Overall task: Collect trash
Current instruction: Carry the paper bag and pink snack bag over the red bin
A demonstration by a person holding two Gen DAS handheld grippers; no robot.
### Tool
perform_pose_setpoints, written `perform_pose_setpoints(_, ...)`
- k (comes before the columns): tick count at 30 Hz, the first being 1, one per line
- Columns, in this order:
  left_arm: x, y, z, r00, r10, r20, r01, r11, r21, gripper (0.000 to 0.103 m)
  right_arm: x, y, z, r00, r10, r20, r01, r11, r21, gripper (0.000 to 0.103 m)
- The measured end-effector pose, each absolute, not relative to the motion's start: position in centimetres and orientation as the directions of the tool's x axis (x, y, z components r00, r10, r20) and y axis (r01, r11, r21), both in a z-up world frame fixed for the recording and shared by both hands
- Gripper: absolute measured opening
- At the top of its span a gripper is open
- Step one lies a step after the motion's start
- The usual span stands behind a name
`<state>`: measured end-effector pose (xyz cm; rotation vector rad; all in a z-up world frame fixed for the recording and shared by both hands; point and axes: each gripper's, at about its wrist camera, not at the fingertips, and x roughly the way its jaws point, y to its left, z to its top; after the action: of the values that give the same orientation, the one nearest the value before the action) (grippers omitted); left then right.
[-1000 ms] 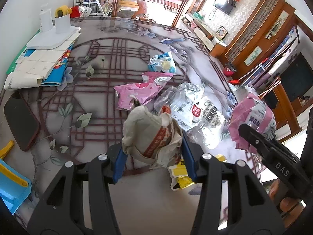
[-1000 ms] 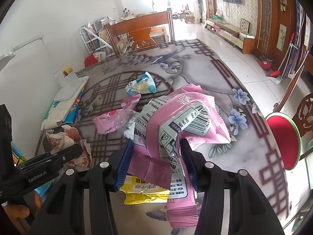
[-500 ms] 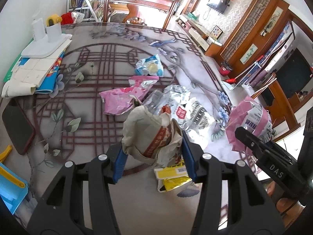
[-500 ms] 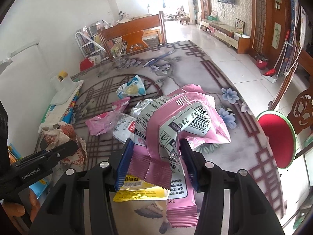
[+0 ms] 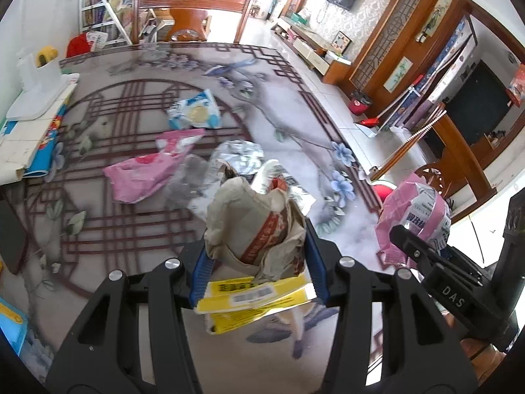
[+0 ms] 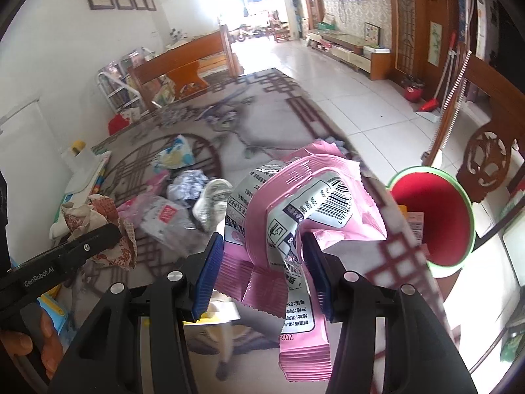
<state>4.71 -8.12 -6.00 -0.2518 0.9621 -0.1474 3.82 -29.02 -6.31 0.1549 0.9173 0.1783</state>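
My left gripper (image 5: 257, 259) is shut on a crumpled beige paper wrapper (image 5: 256, 223) with red print, held above the patterned table (image 5: 131, 229). My right gripper (image 6: 262, 264) is shut on a pink plastic wrapper (image 6: 295, 216) with a barcode, near the table's right edge. The same pink wrapper (image 5: 415, 216) shows at the right of the left wrist view. Below it past the edge stands a red bin (image 6: 436, 220) with a green rim. On the table lie a yellow packet (image 5: 252, 302), a pink bag (image 5: 147, 170), a crushed clear bottle (image 5: 193, 184), silver foil (image 5: 241, 156) and a blue-white packet (image 5: 195, 110).
A white holder (image 5: 36, 92) on stacked papers sits at the table's left edge, with a dark phone (image 5: 11, 229) nearer me. A wooden chair (image 5: 193, 6) stands at the far end. Another carved chair (image 6: 489, 161) stands beside the bin. A hand (image 6: 36, 338) holds the left gripper.
Both grippers have swung to the right with their wrappers still held. The table litter has slid left in view, and the red bin has come closer under the right gripper.
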Motion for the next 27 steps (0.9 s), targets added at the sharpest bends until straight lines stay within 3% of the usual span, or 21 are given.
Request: perform_pose_setpoints(27,10.1,-26.3,-7.8,0.497,-0.316,-0.808,0.078,0.944,-0.32,0.048,6.2,-47.3,-7.0,0.583,0.172,-0.794,-0.005,0.978,0.209,0.048)
